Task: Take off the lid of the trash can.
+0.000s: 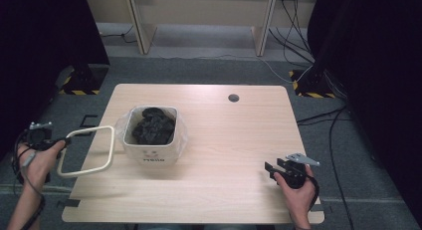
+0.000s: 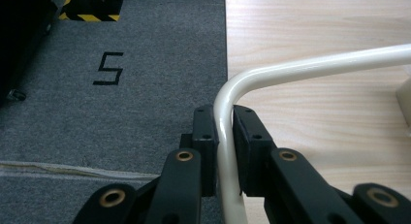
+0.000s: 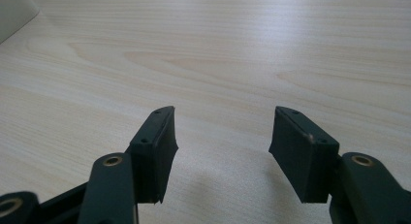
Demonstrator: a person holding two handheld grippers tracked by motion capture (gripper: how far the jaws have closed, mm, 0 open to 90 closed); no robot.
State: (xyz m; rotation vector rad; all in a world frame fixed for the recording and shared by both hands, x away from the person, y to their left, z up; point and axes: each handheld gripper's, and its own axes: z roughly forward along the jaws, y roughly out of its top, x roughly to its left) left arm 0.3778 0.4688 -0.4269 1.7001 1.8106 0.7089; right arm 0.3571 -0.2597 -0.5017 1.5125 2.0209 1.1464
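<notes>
Left claw (image 2: 225,136) clamping smooth cream tubular frame (image 2: 310,64), pale woodgrain table (image 2: 320,20)

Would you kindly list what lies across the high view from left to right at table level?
Left claw → cream bent-tube handle → white square bin lined with clear plastic, holding black stuff → small dark round hole in the wooden table → right claw.

Lab-like recording room: black curtains (image 1: 45,41) flanking surface (image 1: 239,135), hazard-striped stand bases (image 1: 79,85), cables (image 1: 298,21) beyond hand-held gripper (image 1: 272,167), grey carpet (image 1: 199,70).
</notes>
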